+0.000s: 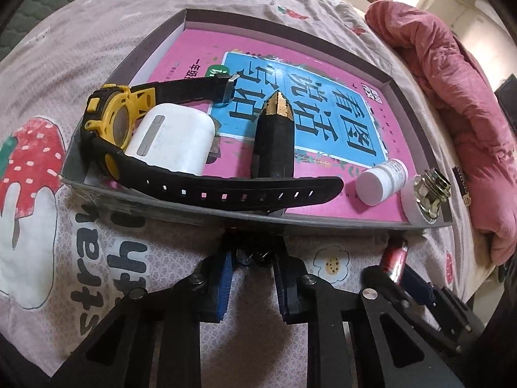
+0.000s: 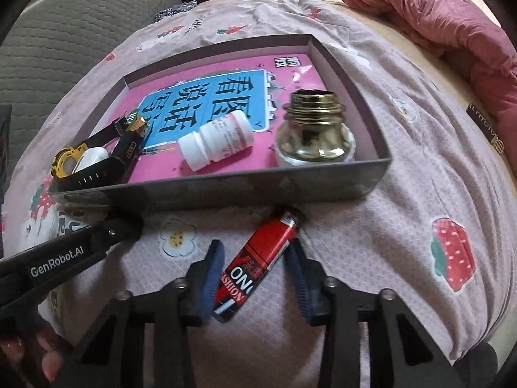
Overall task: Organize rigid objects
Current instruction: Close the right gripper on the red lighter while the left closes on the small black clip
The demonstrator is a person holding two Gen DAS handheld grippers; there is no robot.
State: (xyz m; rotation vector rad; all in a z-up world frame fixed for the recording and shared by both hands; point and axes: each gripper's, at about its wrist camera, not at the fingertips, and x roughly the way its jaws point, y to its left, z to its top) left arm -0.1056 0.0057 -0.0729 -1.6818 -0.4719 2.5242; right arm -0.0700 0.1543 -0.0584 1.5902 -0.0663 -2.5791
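A shallow grey box (image 2: 226,190) lies on the bed with a pink book (image 1: 323,200) as its floor. In it are a yellow-and-black watch (image 1: 113,119), a white earbud case (image 1: 171,142), a black gold-tipped piece (image 1: 274,142), a white pill bottle (image 2: 216,142) and a glass jar (image 2: 313,135). In front of the box, my right gripper (image 2: 256,245) is shut on a red lighter (image 2: 255,265) lying slantwise on the sheet. My left gripper (image 1: 253,258) is at the box's front wall, its pads shut on a small dark object (image 1: 252,253) that I cannot identify.
The bed has a pale sheet (image 2: 371,226) printed with strawberries. A pink quilt (image 2: 436,16) is bunched at the far right. A grey cushion (image 2: 64,32) lies at the back left. A hand (image 2: 32,355) holds the left gripper's handle.
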